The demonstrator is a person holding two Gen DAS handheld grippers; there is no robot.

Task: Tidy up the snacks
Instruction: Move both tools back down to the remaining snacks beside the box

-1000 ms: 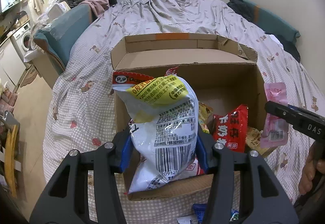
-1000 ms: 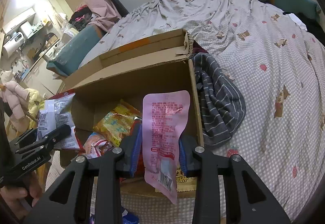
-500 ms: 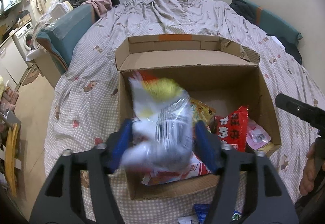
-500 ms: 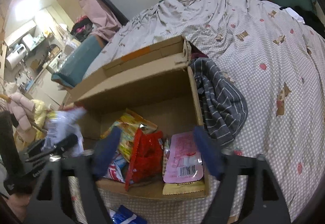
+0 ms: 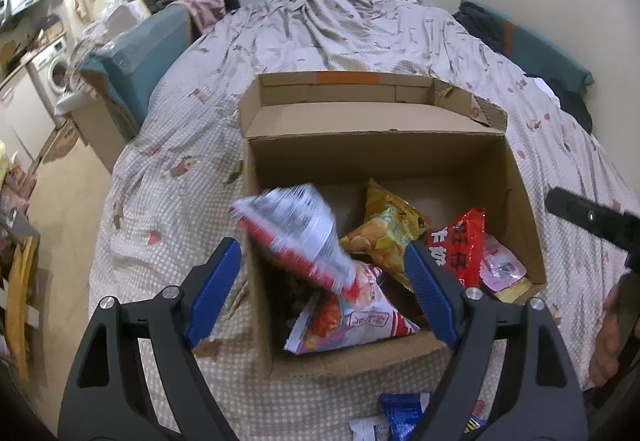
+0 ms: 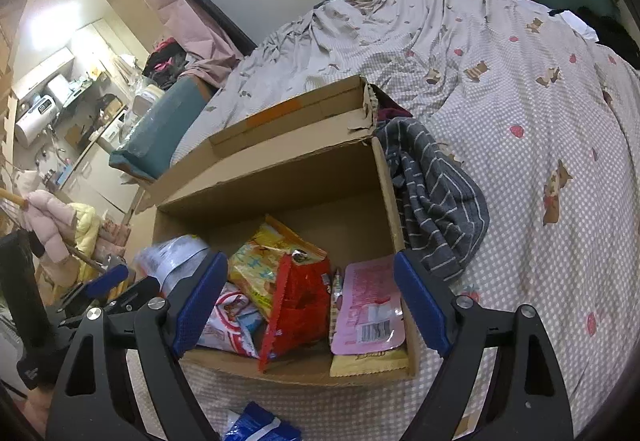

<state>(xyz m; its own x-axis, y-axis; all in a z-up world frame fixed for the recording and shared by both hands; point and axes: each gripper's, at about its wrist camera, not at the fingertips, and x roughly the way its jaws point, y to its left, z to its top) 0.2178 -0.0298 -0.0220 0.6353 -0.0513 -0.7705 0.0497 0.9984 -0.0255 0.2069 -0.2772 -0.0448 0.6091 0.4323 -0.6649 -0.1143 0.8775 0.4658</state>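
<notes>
An open cardboard box (image 5: 376,149) (image 6: 280,181) stands on the bed. My left gripper (image 5: 322,273) is open just above its near left corner. A white and red snack bag (image 5: 296,233), blurred, is falling free between the jaws into the box; it also shows in the right wrist view (image 6: 172,257). My right gripper (image 6: 308,305) is open and empty over the box's near right part. A pink pouch (image 6: 370,309) lies flat in the box beside a red bag (image 6: 300,301) and a yellow chip bag (image 6: 268,261).
A blue snack packet (image 5: 400,413) (image 6: 260,425) lies on the bed in front of the box. A striped grey garment (image 6: 436,201) lies right of the box. The bed's edge drops to the floor on the left (image 5: 60,209).
Both grippers have opened. The pink pouch dropped from the right gripper into the box. The white snack bag left the left gripper and is tipping down into the box.
</notes>
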